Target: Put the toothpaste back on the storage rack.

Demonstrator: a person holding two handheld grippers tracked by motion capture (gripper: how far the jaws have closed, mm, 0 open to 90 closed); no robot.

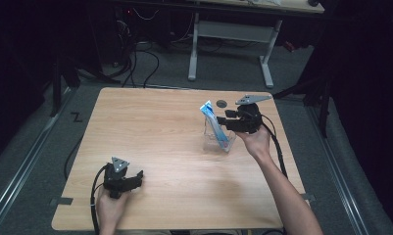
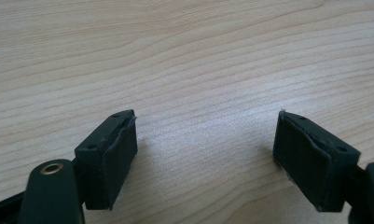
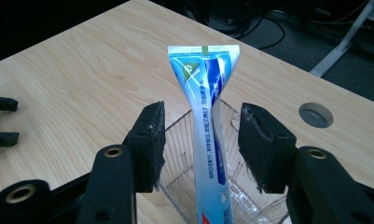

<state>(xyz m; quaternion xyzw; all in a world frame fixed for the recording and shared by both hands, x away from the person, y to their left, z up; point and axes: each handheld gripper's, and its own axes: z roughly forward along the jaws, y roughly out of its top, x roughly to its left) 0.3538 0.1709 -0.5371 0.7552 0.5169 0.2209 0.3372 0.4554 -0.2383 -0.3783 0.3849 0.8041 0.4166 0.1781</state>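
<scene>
Right tool (image 3: 201, 140) astride upright toothpaste tube (image 3: 208, 140)

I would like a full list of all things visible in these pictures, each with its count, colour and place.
blue and white toothpaste tube: one, blue and white, standing tilted in the clear container, between the right tongs' pads with a gap on each side
clear plastic container: one, transparent, right of the table's middle
light wooden table: one, pale wood, centre of the high view
round grey cable cap: one, grey, set in the table's far right part
white-legged desk: one, white frame, beyond the table
left tongs: one, black, open over bare wood, near left corner
right tongs: one, black, open around the tube
person's hands: two, holding the tongs
</scene>
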